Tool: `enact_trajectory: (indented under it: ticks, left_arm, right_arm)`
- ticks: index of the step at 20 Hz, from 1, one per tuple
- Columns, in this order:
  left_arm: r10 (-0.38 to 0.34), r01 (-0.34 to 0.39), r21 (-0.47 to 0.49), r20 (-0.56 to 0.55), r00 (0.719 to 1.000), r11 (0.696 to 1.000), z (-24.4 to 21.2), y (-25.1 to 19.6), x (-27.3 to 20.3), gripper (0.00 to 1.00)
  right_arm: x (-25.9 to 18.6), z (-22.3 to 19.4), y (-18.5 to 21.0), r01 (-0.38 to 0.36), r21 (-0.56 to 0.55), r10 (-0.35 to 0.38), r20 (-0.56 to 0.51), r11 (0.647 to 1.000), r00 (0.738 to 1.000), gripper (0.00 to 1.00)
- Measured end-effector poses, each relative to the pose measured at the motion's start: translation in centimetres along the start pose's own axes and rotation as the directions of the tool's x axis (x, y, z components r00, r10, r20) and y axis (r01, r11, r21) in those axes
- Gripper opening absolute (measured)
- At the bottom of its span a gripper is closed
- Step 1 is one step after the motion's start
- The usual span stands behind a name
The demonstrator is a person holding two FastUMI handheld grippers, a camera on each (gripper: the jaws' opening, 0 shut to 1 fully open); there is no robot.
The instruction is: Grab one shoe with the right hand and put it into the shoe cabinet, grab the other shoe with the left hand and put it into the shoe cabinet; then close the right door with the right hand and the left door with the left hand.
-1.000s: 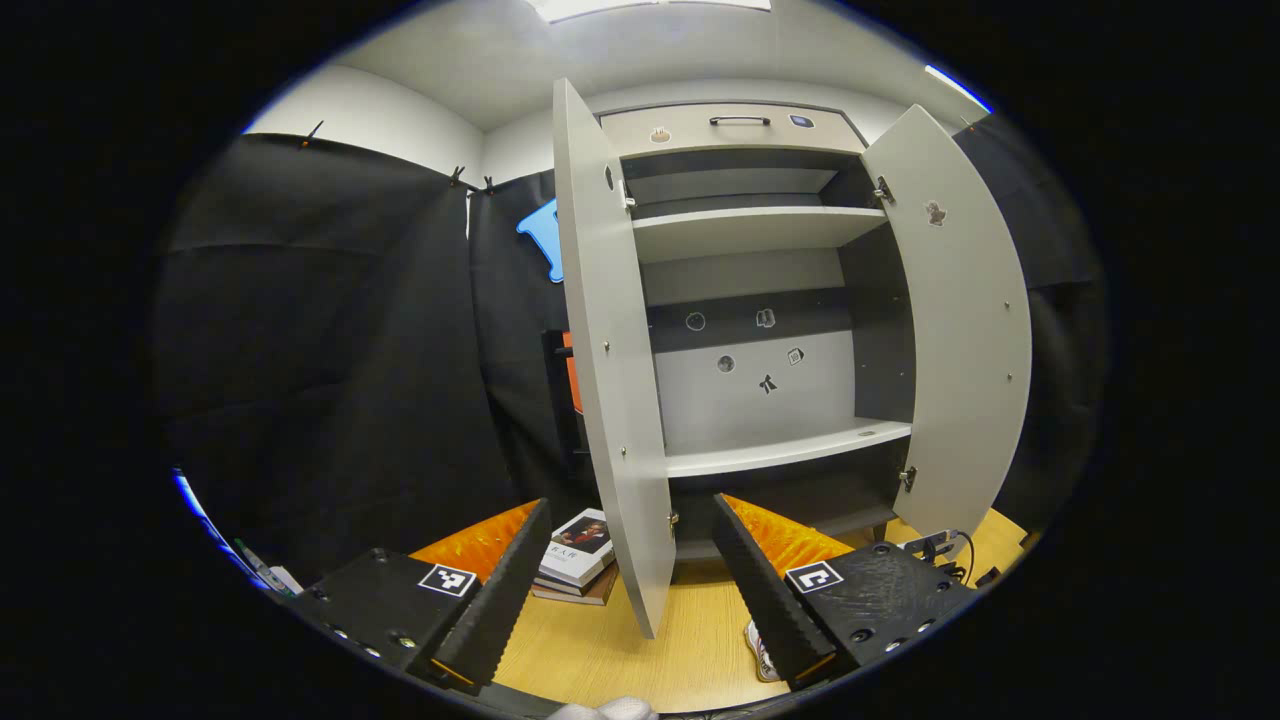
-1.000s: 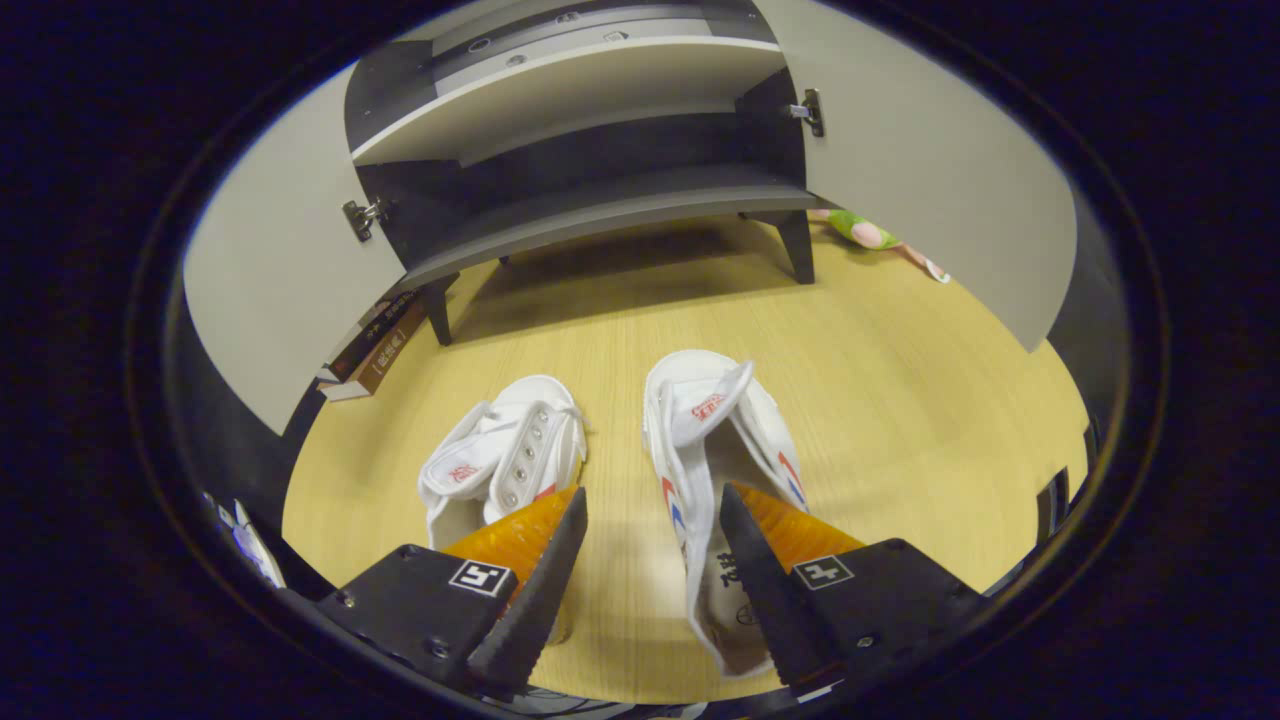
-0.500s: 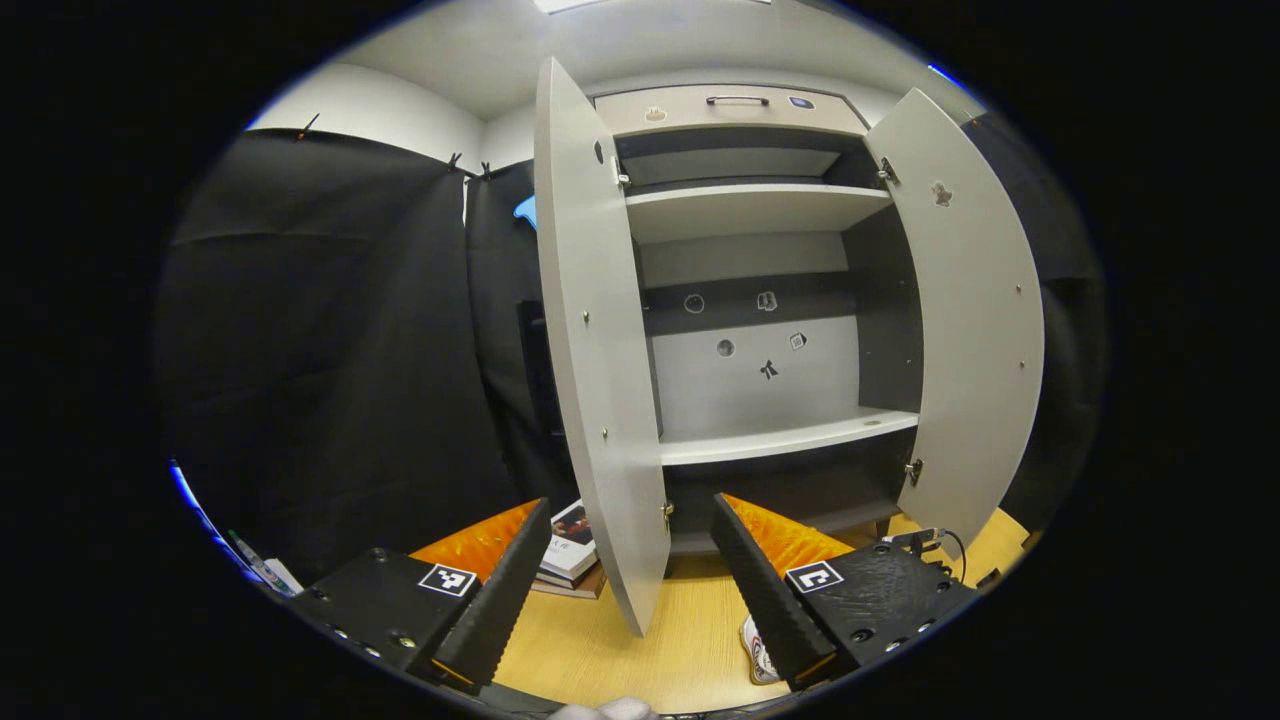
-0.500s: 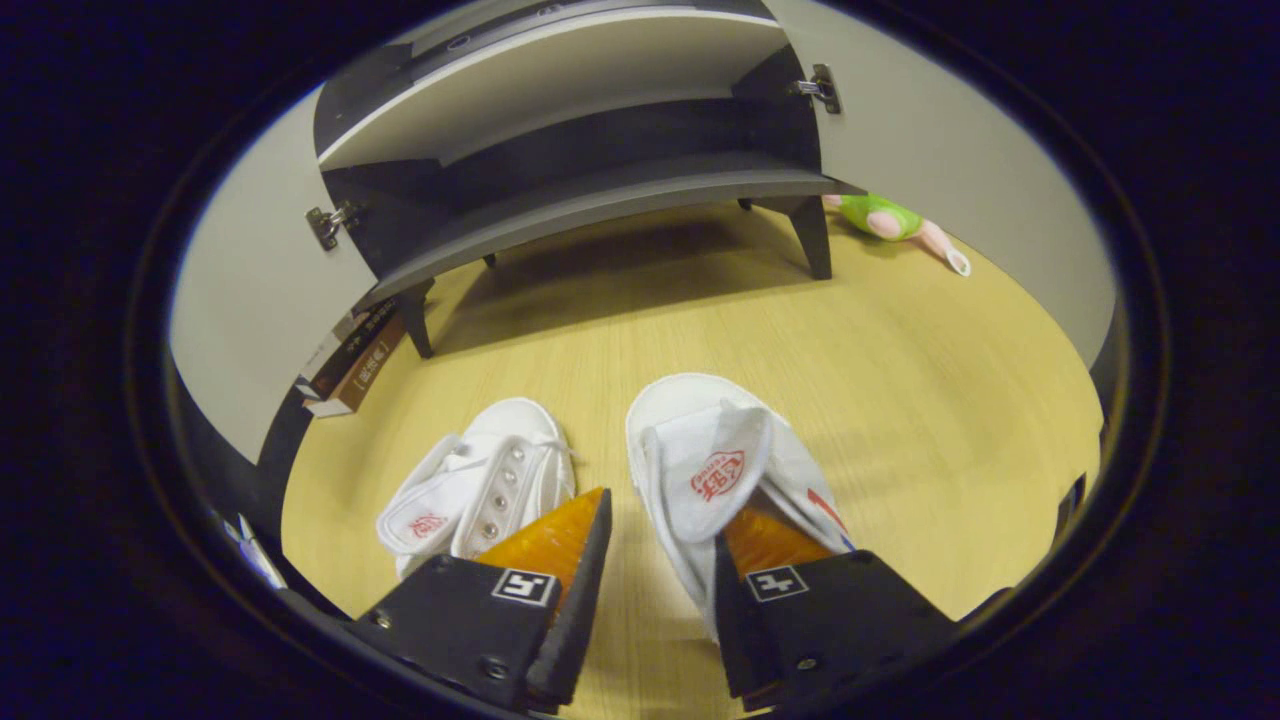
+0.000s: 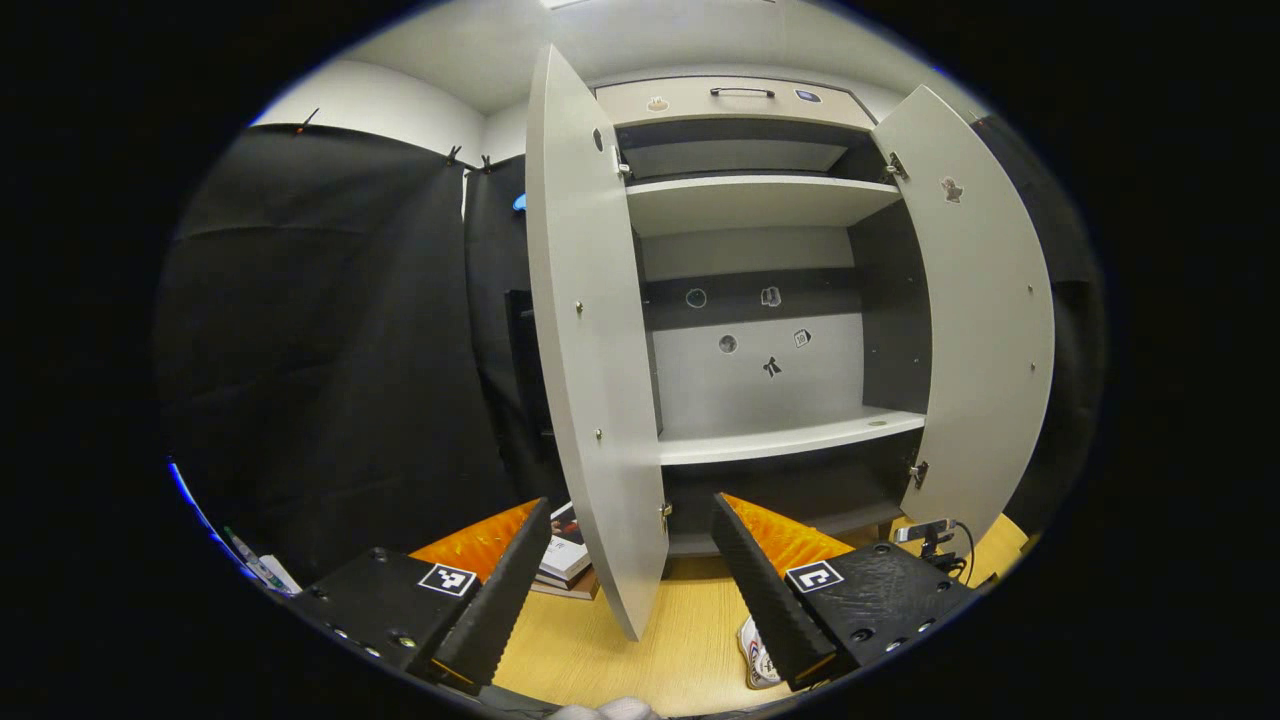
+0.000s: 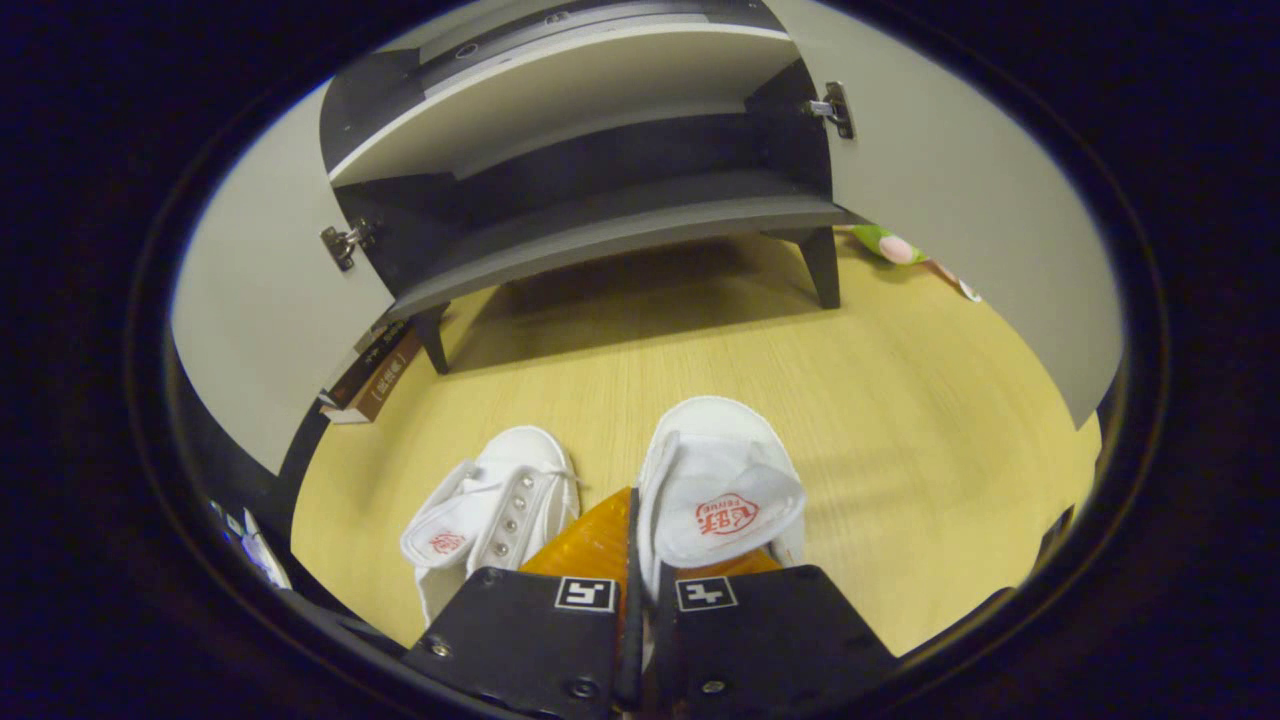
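Two white shoes lie on the wooden floor in the right gripper view. My right gripper (image 6: 638, 560) is shut on the right-hand shoe (image 6: 715, 470), pinching its left side wall, one finger outside and one under the tongue. The other shoe (image 6: 490, 505) lies just to its left, untouched. The shoe cabinet (image 5: 760, 310) stands open ahead, its left door (image 5: 585, 350) and right door (image 5: 985, 330) swung wide and its shelves bare. My left gripper (image 5: 625, 590) hangs open in front of the left door's edge, holding nothing. A bit of a shoe (image 5: 760, 655) shows by its right finger.
A stack of books (image 5: 565, 565) lies on the floor left of the cabinet, also seen as books (image 6: 375, 370) behind the left door (image 6: 260, 300). A green toy (image 6: 890, 245) lies behind the right door (image 6: 960, 200). The cabinet's dark bottom shelf (image 6: 620, 230) stands on short legs.
My right gripper went from open over the shoes to shut on the right-hand shoe's side wall. The left gripper drifted slightly closer to the cabinet and stayed open.
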State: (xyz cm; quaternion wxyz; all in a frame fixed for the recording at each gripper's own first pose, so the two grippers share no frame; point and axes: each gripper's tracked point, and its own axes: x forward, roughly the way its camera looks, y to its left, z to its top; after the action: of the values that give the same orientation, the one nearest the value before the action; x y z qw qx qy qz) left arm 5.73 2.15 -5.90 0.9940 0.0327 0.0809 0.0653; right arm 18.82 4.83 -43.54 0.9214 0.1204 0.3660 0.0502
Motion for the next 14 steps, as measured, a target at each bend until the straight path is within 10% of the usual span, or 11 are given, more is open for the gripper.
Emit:
enact_trajectory:
  ticks: [14]
  left_arm:
    - [-0.04, 0.041, -0.024, 0.031, 0.999, 0.999, 0.5, -0.7, 1.1, 0.96]
  right_arm:
    - [-14.1, 22.4, 5.3, 0.005, -0.175, 0.06, 0.36, 0.985, 0.931, 0.09]
